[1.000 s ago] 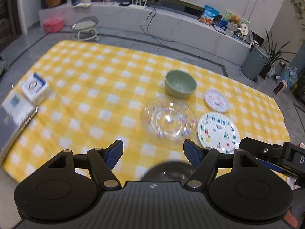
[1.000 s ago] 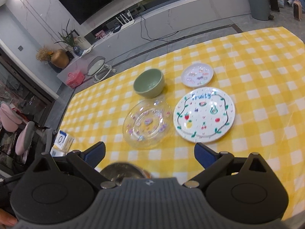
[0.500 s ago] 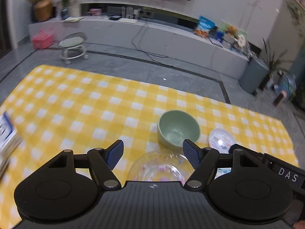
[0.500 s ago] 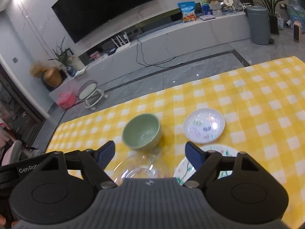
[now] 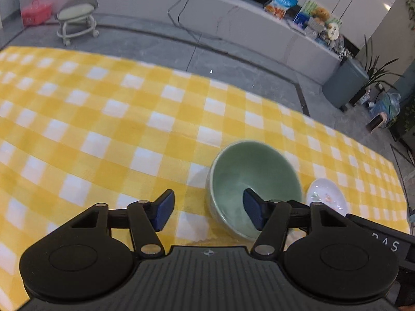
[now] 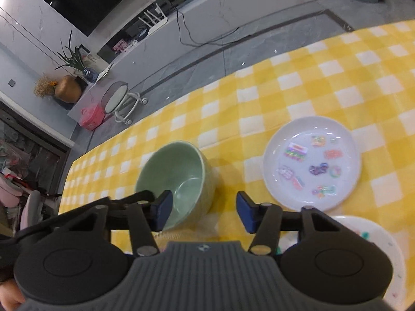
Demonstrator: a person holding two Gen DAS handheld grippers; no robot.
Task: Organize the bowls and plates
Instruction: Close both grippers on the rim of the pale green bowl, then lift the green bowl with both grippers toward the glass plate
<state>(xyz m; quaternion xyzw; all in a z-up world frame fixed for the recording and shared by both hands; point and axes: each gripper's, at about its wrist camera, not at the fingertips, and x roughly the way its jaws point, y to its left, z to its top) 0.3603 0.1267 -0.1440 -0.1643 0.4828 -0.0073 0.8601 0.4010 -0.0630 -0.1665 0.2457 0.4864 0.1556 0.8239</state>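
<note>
A pale green bowl (image 5: 253,178) stands upright on the yellow checked tablecloth (image 5: 103,129). My left gripper (image 5: 207,211) is open, its right finger over the bowl's inside and its left finger outside the near left wall. My right gripper (image 6: 202,212) is open too, its left finger over the bowl (image 6: 179,178) and its right finger outside the bowl's right wall. A small white plate with stickers (image 6: 312,163) lies right of the bowl; it also shows in the left wrist view (image 5: 327,197). A corner of the large painted plate (image 6: 371,235) shows at lower right.
The far table edge (image 5: 181,70) runs behind the bowl, with grey floor beyond. A wheeled stool (image 5: 77,18) and a long low cabinet (image 5: 233,20) stand past it. The right gripper's body (image 5: 384,235) shows at the right of the left wrist view.
Both grippers have moved forward and down toward the green bowl, which now sits between their fingers. The clear glass plate has dropped out of sight under the gripper bodies. Both stay open.
</note>
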